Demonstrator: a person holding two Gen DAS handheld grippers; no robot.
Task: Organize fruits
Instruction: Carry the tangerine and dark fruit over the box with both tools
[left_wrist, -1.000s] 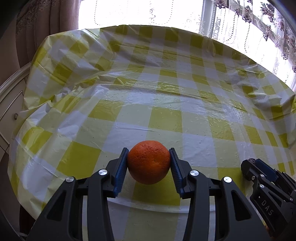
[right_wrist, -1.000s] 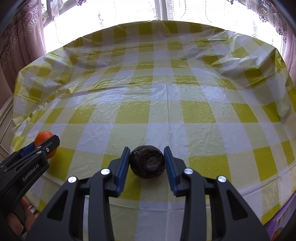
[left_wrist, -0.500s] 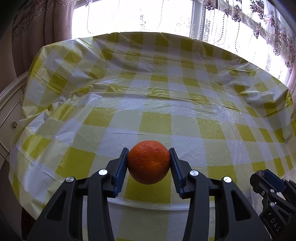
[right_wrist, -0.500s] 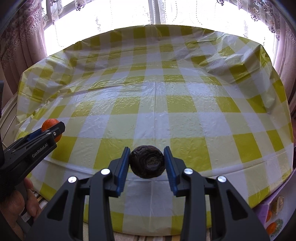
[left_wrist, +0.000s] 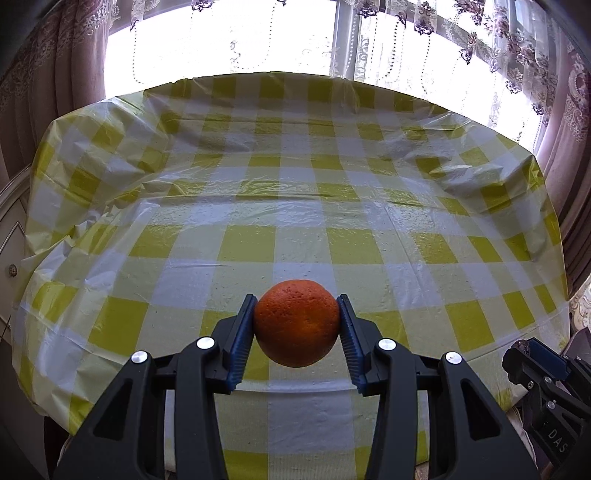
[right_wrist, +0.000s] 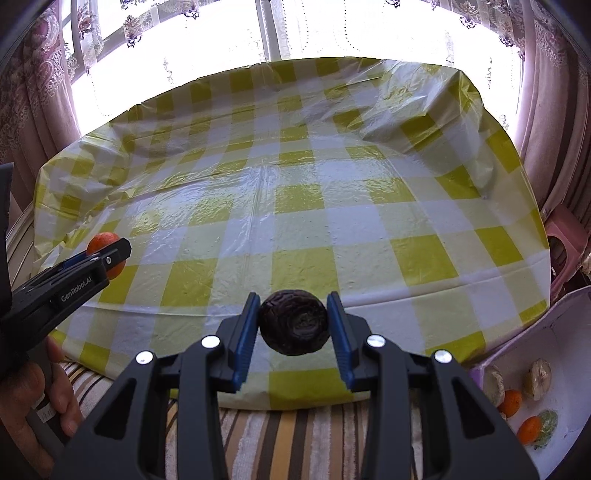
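Note:
My left gripper (left_wrist: 296, 332) is shut on an orange (left_wrist: 296, 322) and holds it in the air over the near edge of the table (left_wrist: 295, 206), which has a yellow-and-white checked cloth. My right gripper (right_wrist: 291, 328) is shut on a dark brown wrinkled round fruit (right_wrist: 293, 321), held above the table's near edge (right_wrist: 369, 229). In the right wrist view the left gripper (right_wrist: 107, 258) with its orange (right_wrist: 101, 242) shows at the left. In the left wrist view the right gripper (left_wrist: 532, 362) shows at the lower right.
A white box (right_wrist: 569, 369) at the lower right, below the table, holds small oranges (right_wrist: 511, 402) and pale fruits (right_wrist: 537, 378). A striped cloth (right_wrist: 295, 435) lies below the table edge. A pink stool (right_wrist: 565, 236) stands at the right. Curtained windows are behind the table.
Both grippers have pulled back from the table and risen with their fruits still held. More of the table's near edge, the striped cloth and the fruit box have come into view.

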